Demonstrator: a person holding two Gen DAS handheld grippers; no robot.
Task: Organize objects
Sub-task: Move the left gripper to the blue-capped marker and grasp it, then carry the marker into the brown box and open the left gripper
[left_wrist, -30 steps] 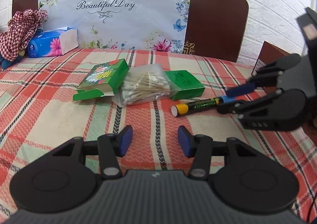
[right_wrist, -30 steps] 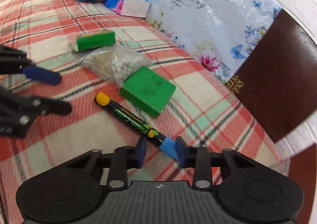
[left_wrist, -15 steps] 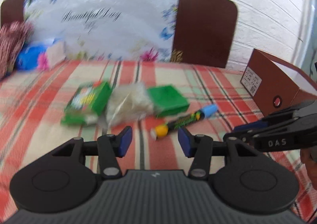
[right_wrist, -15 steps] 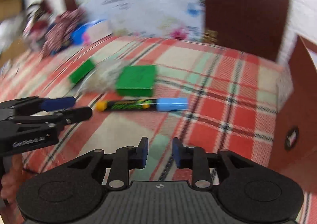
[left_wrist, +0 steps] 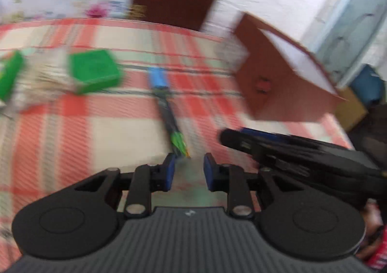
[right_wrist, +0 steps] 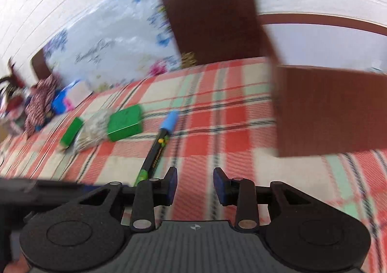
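Observation:
A black marker with a blue cap [left_wrist: 167, 108] lies on the plaid tablecloth, also in the right wrist view [right_wrist: 158, 145]. Its near end lies just ahead of my open, empty left gripper [left_wrist: 187, 171]. My right gripper [right_wrist: 194, 186] is open and empty, with the marker to its left. A green box [left_wrist: 94, 73] [right_wrist: 124, 122], a clear bag of cotton swabs [right_wrist: 93, 129] and a second green box [right_wrist: 71, 131] lie to the left. An open brown box [left_wrist: 285, 77] [right_wrist: 331, 108] stands to the right. Both views are blurred.
A dark wooden headboard [right_wrist: 208, 12] with a floral plastic sheet [right_wrist: 113, 46] stands at the back. A blue tissue pack [right_wrist: 63, 101] and checked cloth [right_wrist: 38, 101] lie at the far left. The right gripper shows in the left wrist view [left_wrist: 290, 152].
Both grippers have swung right toward the brown box. The right gripper let go of the marker's blue cap and pulled back, then opened wider. The marker now lies pointing away.

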